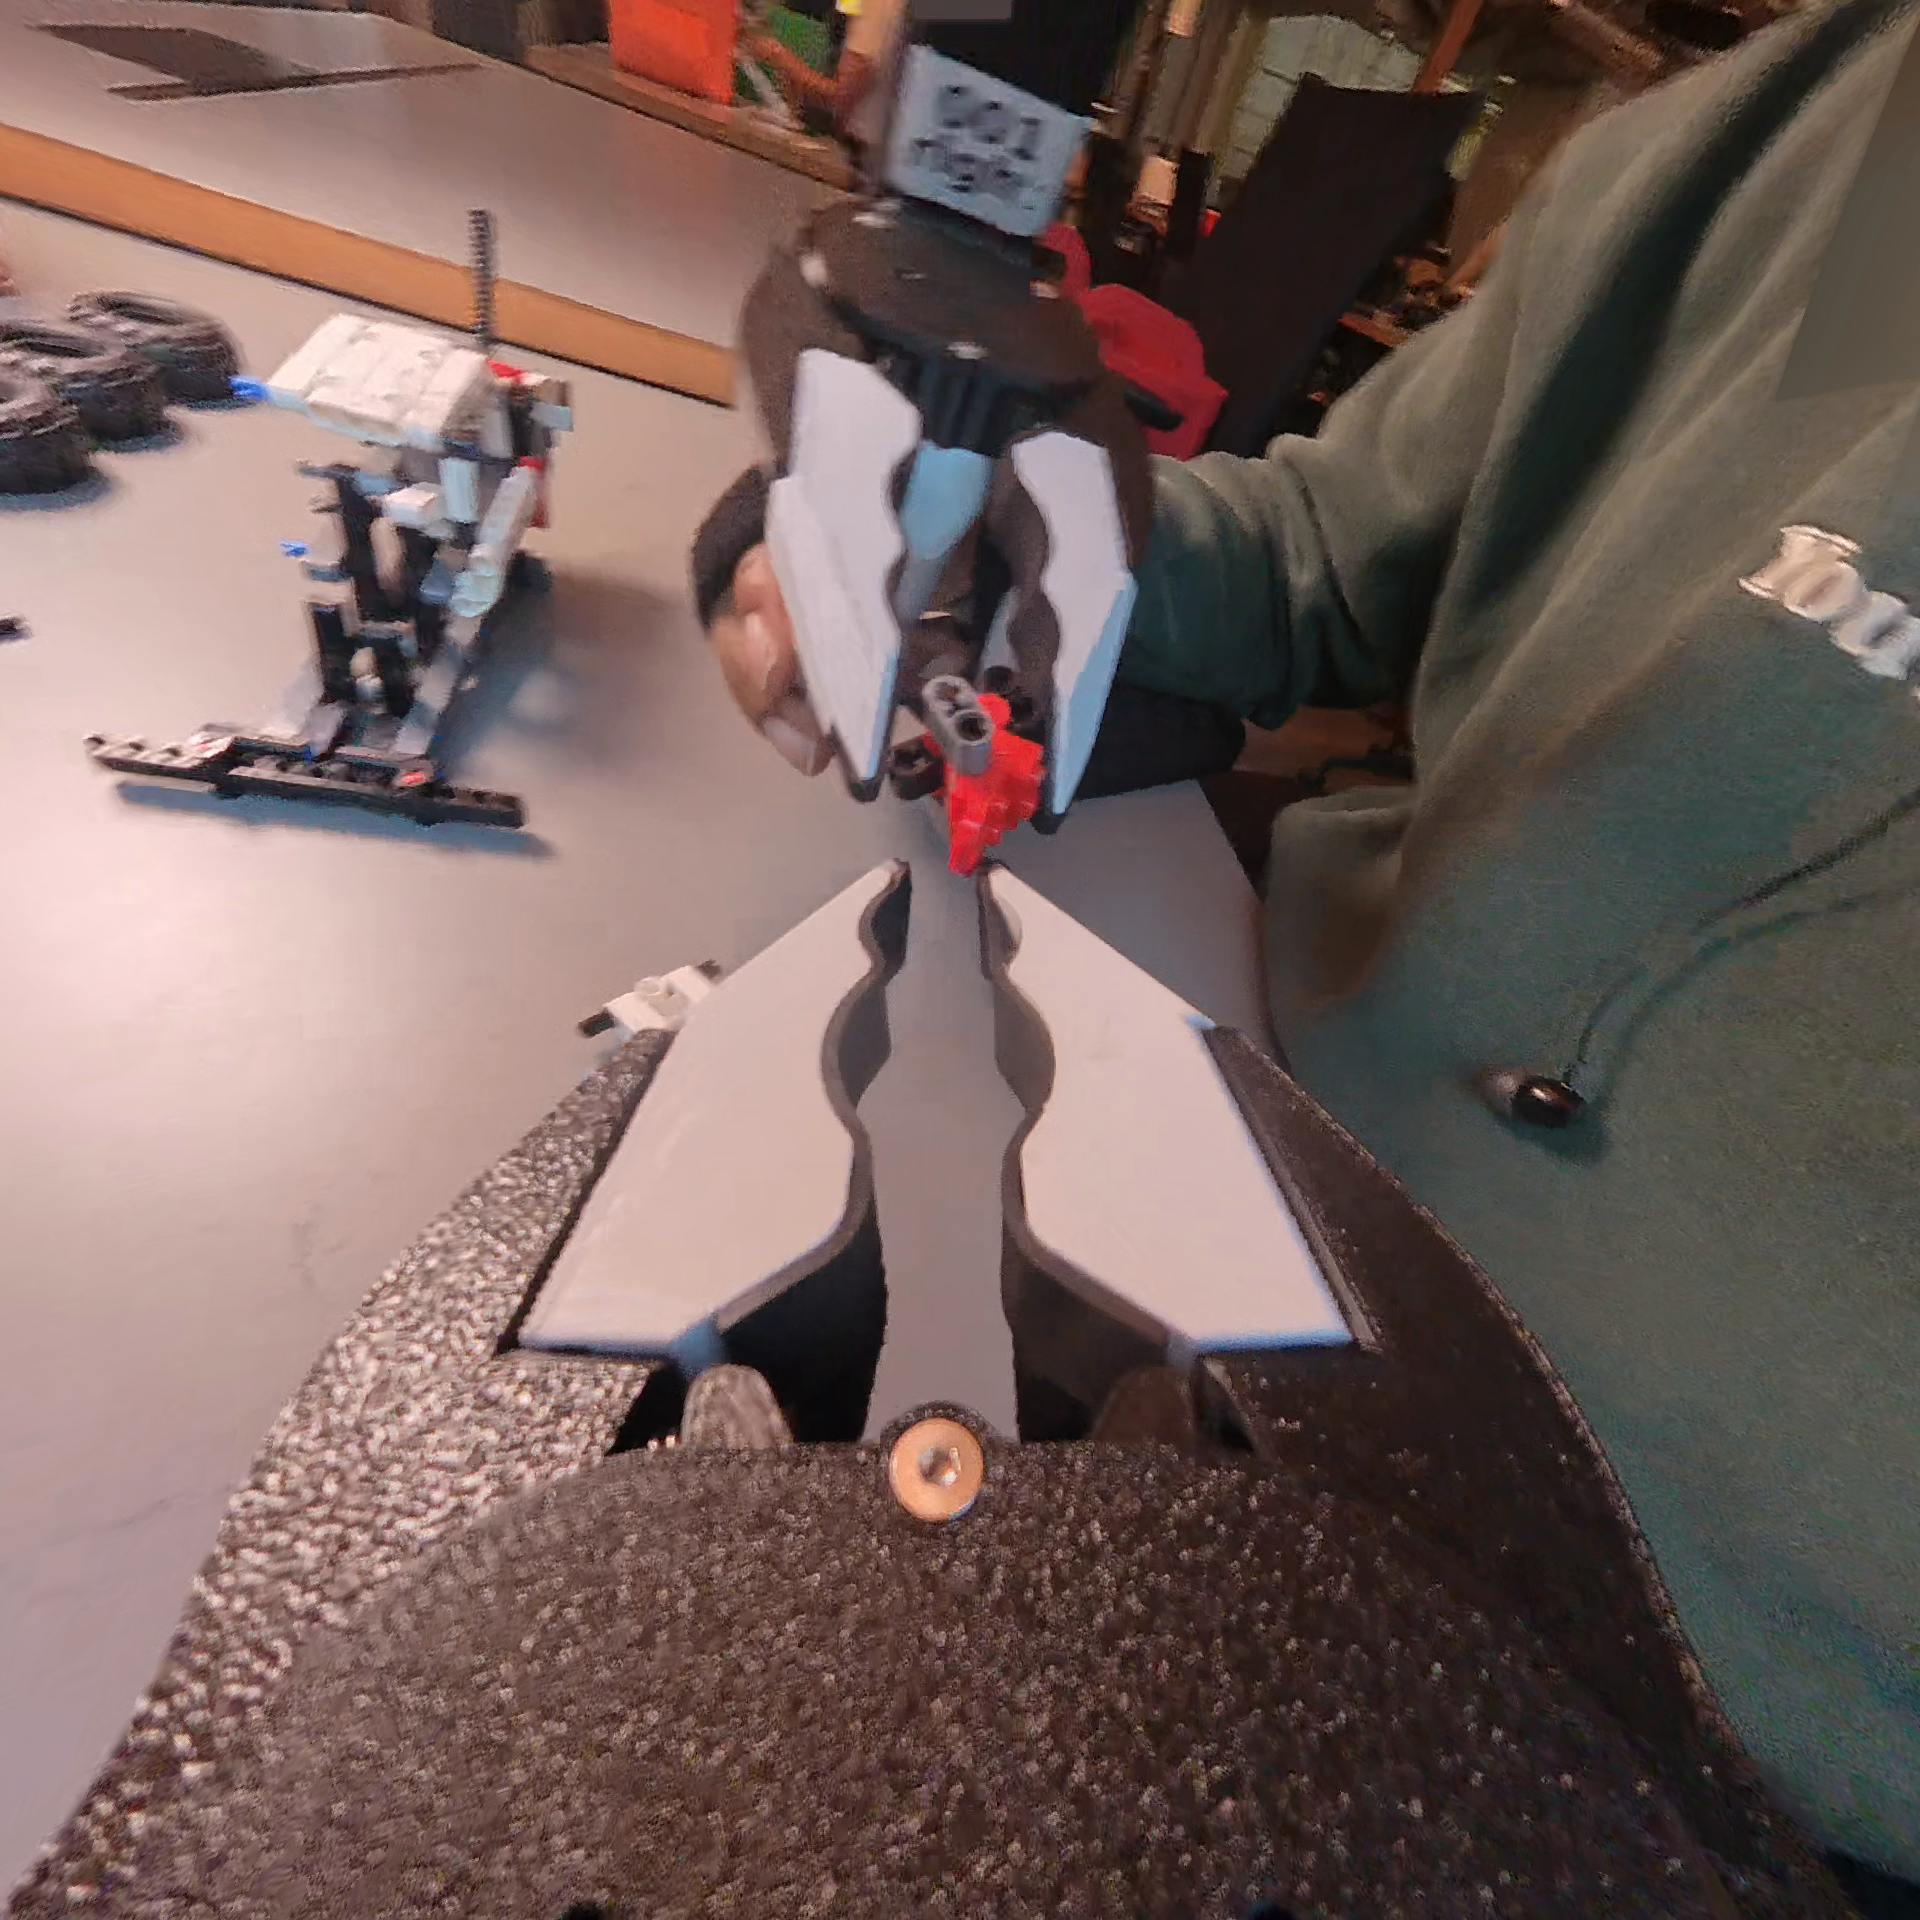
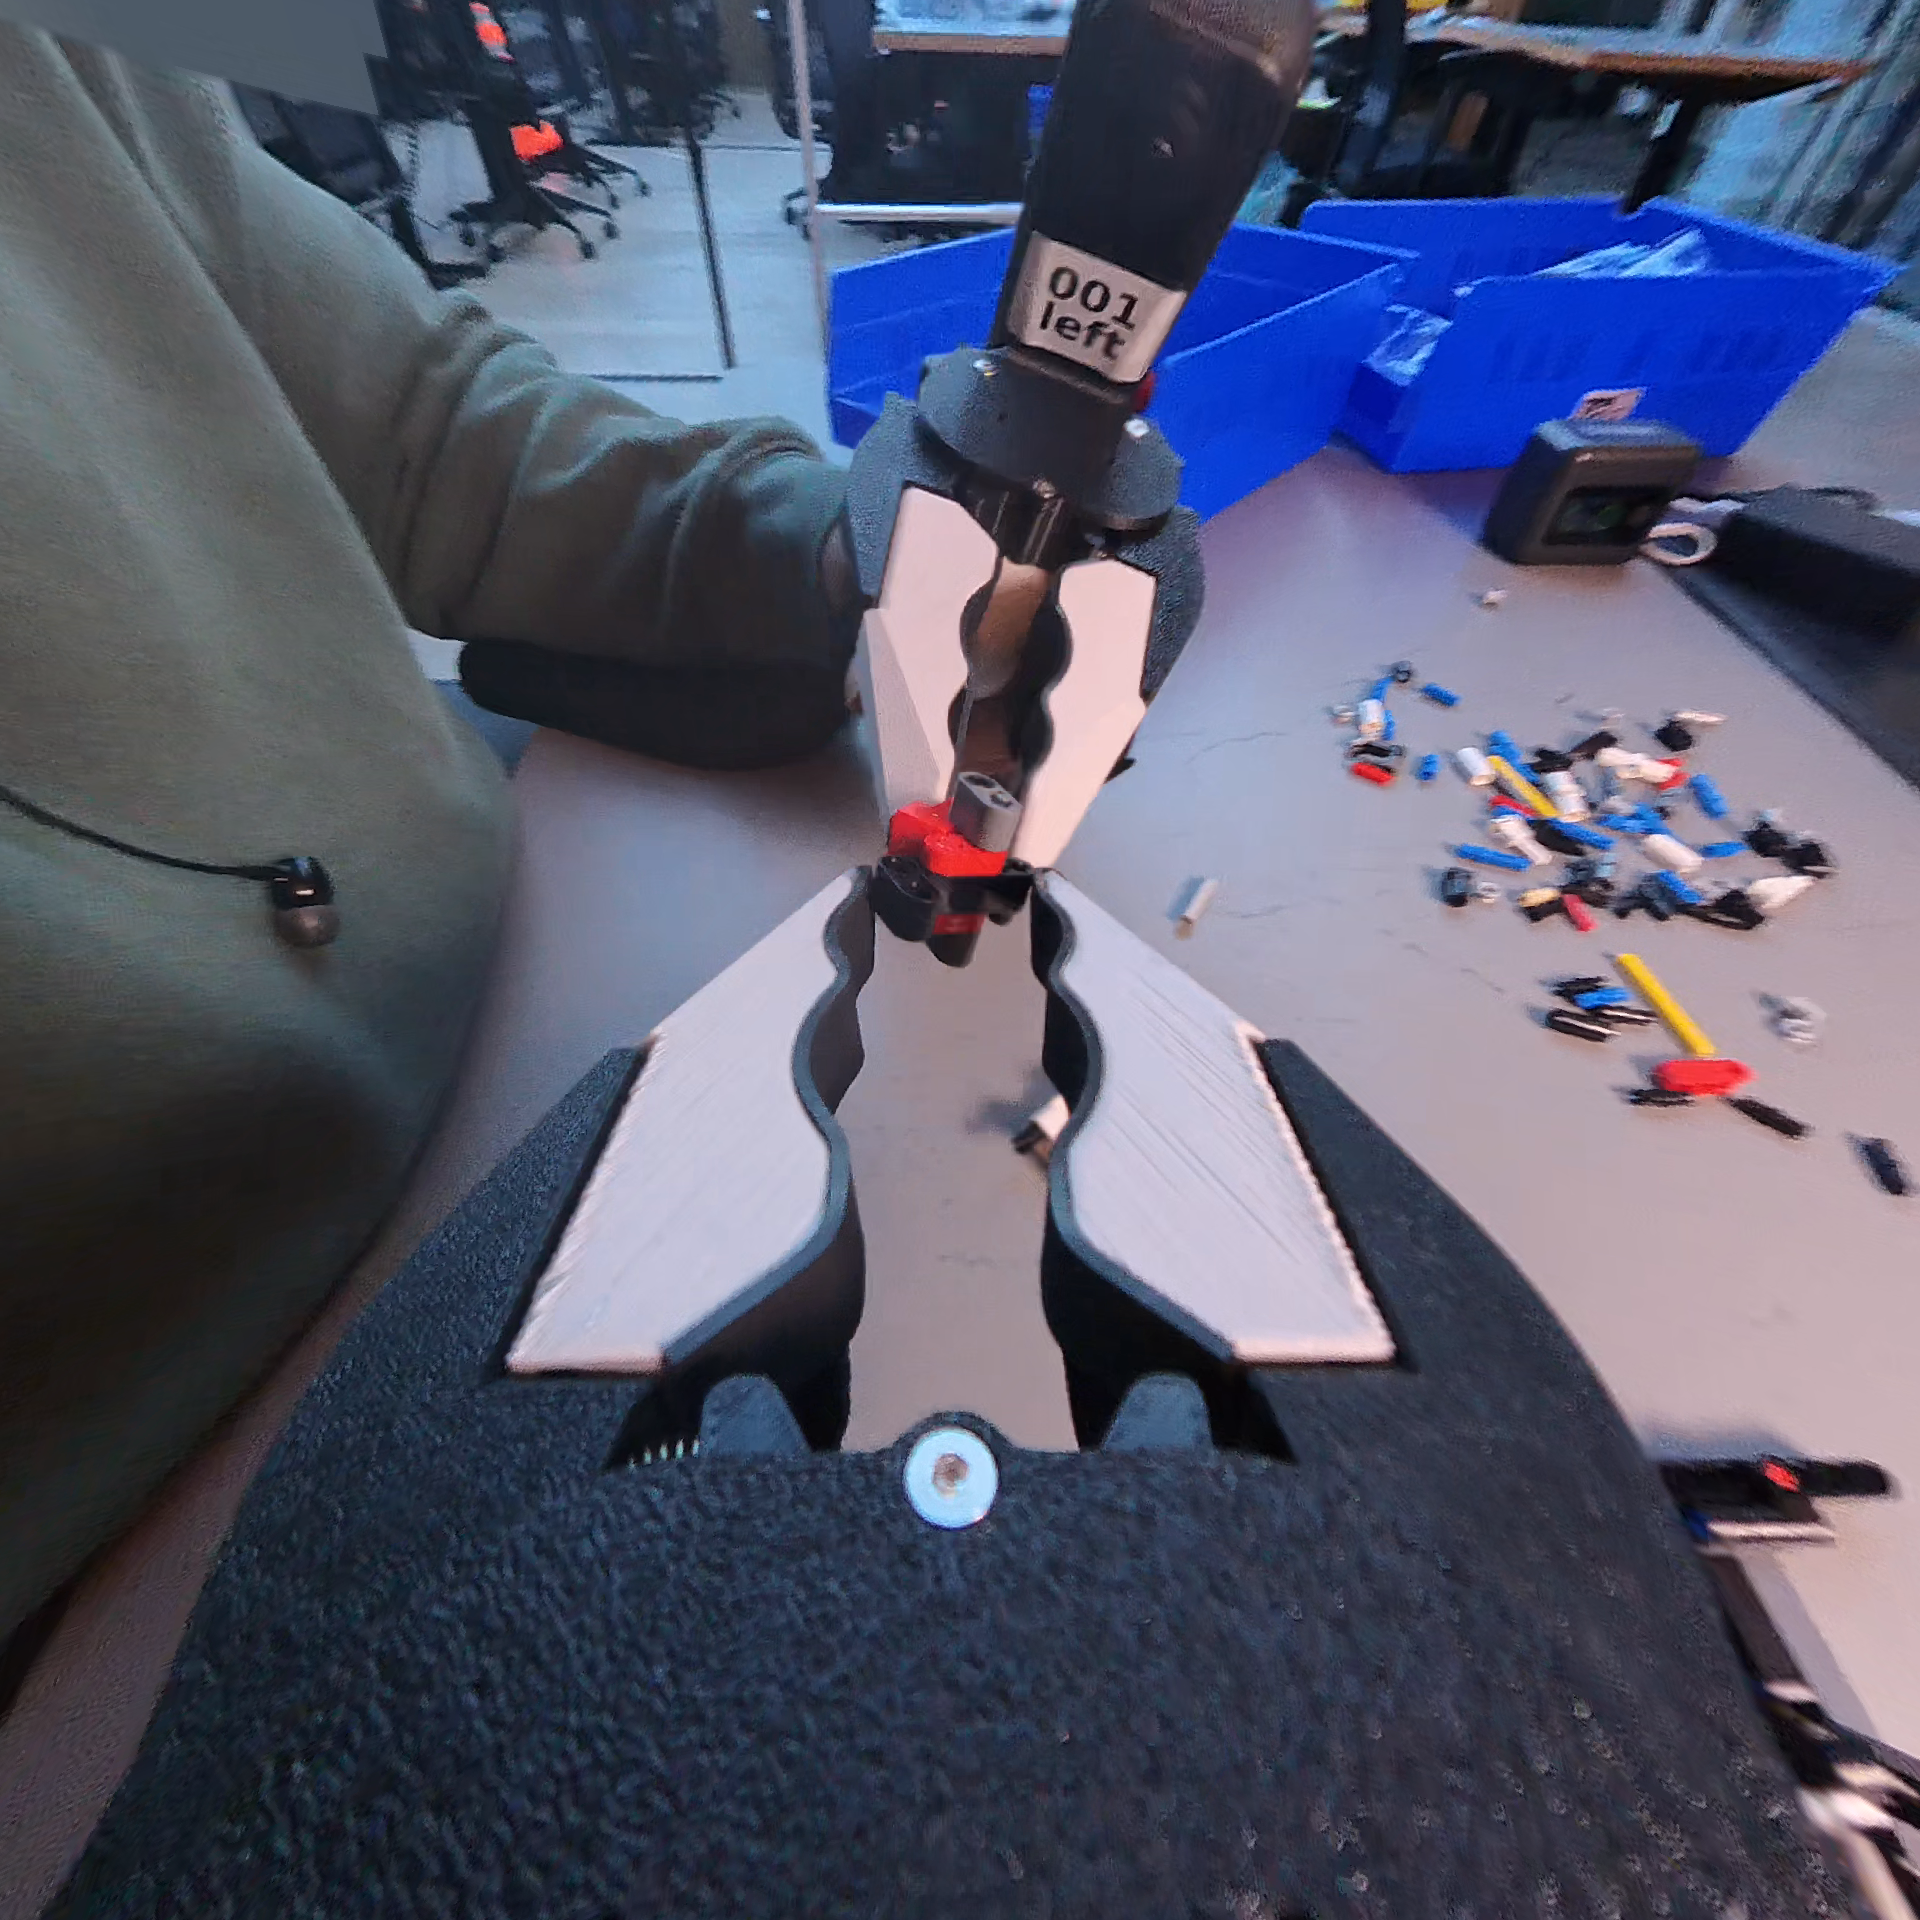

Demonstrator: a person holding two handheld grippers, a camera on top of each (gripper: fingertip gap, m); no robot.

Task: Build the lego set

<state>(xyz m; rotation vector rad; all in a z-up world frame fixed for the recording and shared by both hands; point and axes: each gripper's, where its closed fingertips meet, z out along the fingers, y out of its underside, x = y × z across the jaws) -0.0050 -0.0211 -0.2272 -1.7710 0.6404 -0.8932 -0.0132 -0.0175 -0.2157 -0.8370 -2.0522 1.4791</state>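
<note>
Right tool point(image 2: 951, 883) pinches a small red-and-black lego cluster point(image 2: 951, 873) at its tips, up off the worktop point(image 2: 1299, 644). It looks light and stiff, likely to pop apart, so hold the solid red block. Left tool point(image 1: 940, 868) points in opposite, tips slightly parted, nothing clamped.

The left gripper point(image 1: 943, 871) and right gripper point(image 2: 951, 883) face each other tip to tip above the table edge. Right gripper: jaws clamped on a small assembly. Left gripper: jaws parted by a narrow gap, fingertips point(image 1: 997, 883) at that assembly. Green sleeves point(image 1: 1299, 582) cover both forearms.
</note>
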